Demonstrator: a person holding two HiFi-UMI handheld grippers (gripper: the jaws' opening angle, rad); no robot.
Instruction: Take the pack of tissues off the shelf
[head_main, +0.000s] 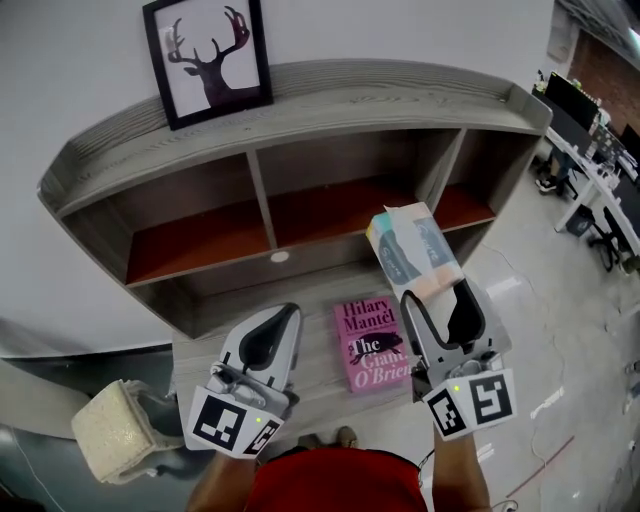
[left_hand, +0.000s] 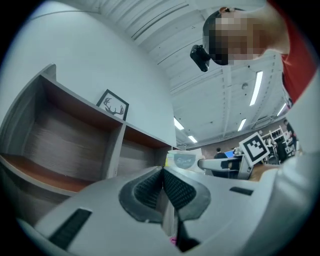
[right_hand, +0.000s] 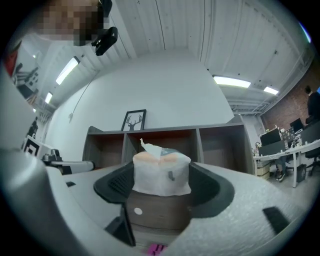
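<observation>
**Tissue pack clamped in the right gripper, in front of the shelf**

The left gripper hangs over the left part of the grey ledge, its jaws pressed together with nothing between them. A framed deer print leans near the left end of the shelf top. A pink Hilary Mantel paperback lies flat on the ledge. The pack of tissues is a soft oblong in pale wrapping, with a grey-blue oval patch, a peach band at the held end and a loose flap at the far end. The right gripper clamps it by its sides, before the divider between the middle and right compartments. It looks clear of the shelf, though the steep angle leaves that unsure.
</observation>
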